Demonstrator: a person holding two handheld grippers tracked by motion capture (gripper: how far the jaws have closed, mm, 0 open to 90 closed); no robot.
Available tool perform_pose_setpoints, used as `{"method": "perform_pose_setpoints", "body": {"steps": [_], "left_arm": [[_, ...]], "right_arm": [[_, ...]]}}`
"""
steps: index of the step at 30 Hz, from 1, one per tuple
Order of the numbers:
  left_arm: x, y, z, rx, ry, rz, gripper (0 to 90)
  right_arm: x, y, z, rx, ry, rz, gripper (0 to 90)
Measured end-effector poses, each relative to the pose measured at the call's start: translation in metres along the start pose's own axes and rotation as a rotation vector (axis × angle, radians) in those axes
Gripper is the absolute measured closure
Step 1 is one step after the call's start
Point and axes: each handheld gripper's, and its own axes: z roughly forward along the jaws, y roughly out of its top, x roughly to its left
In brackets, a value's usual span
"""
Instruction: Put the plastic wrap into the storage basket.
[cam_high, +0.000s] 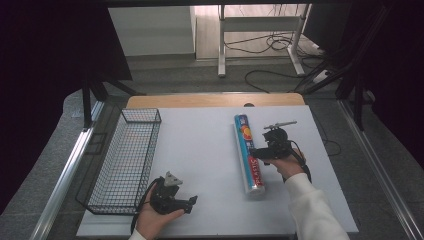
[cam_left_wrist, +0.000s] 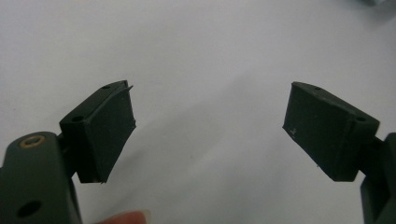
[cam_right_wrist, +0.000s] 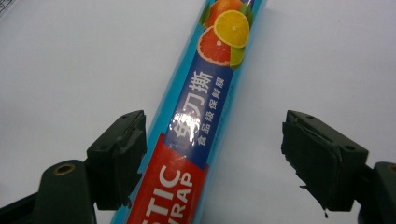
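Currently my right gripper (cam_right_wrist: 212, 158) straddles the plastic wrap roll (cam_right_wrist: 201, 126), jaws apart | left gripper (cam_left_wrist: 208, 126) spread wide over bare table (cam_left_wrist: 201, 46) | wire basket (cam_high: 127, 160) leftward.

Right tool (cam_high: 256, 153) beside wrap roll (cam_high: 249, 154); wire basket (cam_high: 126, 160) left.

We see a white desk (cam_high: 210, 150) with a wooden strip along its far edge. On it, at the left, sits a black wire basket (cam_high: 127, 160); right of centre a roll of plastic wrap (cam_high: 248, 155) lies lengthwise.
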Motion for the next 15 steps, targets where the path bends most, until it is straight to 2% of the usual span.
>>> {"method": "perform_pose_setpoints", "body": {"steps": [11, 15], "left_arm": [[0.001, -0.001, 0.0, 0.003, 0.008, 0.002, 16.0], [0.001, -0.001, 0.0, 0.003, 0.011, -0.001, 15.9]], "right_arm": [[0.007, 0.016, 0.029, 0.031, 0.002, 0.023, 19.2], [0.009, 0.017, 0.033, 0.037, -0.003, 0.028, 18.8]]}}
